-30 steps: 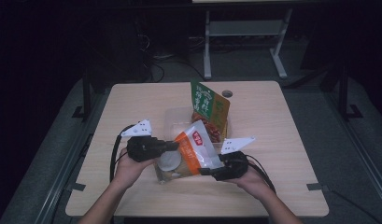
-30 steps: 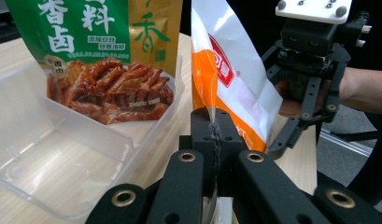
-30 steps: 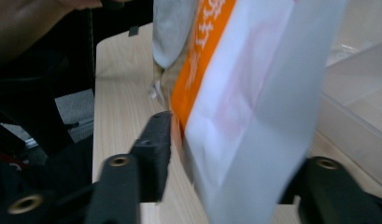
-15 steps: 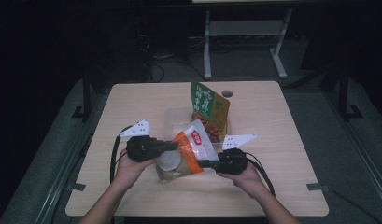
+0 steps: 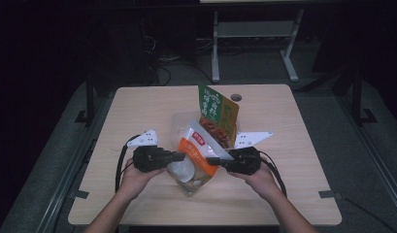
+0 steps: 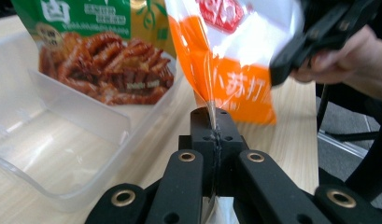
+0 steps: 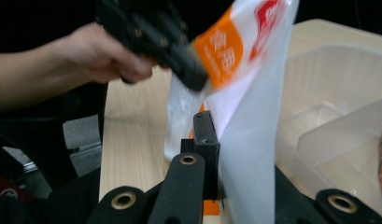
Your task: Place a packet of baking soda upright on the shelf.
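An orange and white snack bag (image 5: pixel 195 148) hangs above the table between my two grippers. My left gripper (image 5: pixel 180 156) is shut on the bag's left edge; in the left gripper view its jaws (image 6: pixel 212 122) pinch the bag's (image 6: pixel 235 86) seam. My right gripper (image 5: pixel 209 159) is shut on the right edge; in the right gripper view its jaws (image 7: pixel 210 135) clamp the bag's clear film (image 7: pixel 254 112). Behind the bag, a green snack bag (image 5: pixel 216 112) with a picture of red meat stands upright in a clear plastic container (image 5: pixel 179 122).
The clear container (image 6: pixel 62 154) has a divider inside and an open compartment beside the green bag (image 6: pixel 100 51). The wooden table (image 5: pixel 283 126) has a round cable hole (image 5: pixel 236 97) at the back. A white frame stands on the dark floor beyond.
My right gripper has come in to the bag's right edge and risen a little with it, so the bag now hangs higher between both grippers. The left hand has barely moved.
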Tool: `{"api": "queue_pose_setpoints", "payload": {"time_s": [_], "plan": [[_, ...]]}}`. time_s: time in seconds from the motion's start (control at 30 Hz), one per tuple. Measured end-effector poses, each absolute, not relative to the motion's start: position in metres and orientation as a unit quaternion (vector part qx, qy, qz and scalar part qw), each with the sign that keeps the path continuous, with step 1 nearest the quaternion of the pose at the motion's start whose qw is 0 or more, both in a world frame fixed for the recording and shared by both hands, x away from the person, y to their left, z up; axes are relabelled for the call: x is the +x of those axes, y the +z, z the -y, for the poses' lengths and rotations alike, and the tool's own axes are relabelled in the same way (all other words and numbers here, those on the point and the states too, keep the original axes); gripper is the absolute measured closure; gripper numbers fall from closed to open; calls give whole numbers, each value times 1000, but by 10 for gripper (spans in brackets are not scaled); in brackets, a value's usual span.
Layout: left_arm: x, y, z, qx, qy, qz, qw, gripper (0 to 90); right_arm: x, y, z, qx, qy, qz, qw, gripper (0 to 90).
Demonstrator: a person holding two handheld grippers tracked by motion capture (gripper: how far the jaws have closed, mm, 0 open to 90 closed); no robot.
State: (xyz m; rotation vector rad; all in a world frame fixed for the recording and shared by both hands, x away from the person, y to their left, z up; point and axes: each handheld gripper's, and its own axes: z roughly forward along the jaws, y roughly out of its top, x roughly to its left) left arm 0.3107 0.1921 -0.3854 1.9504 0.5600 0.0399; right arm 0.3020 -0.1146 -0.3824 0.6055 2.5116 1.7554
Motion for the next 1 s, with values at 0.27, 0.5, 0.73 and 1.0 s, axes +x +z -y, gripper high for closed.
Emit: {"api": "queue_pose_setpoints", "payload": {"time_s": [0.27, 0.5, 0.73, 1.0], "plan": [[314, -387, -193, 815, 14, -233, 531, 887, 305, -370, 112, 182, 558, -809, 33, 900], [315, -389, -193, 822, 40, -240, 515, 653, 301, -362, 107, 164, 541, -823, 53, 900], [309, -384, -200, 823, 65, -237, 512, 469, 299, -352, 113, 159, 547, -819, 65, 900], [301, -397, -209, 835, 60, -245, 489, 344, 299, -337, 121, 157, 549, -816, 89, 900]]}}
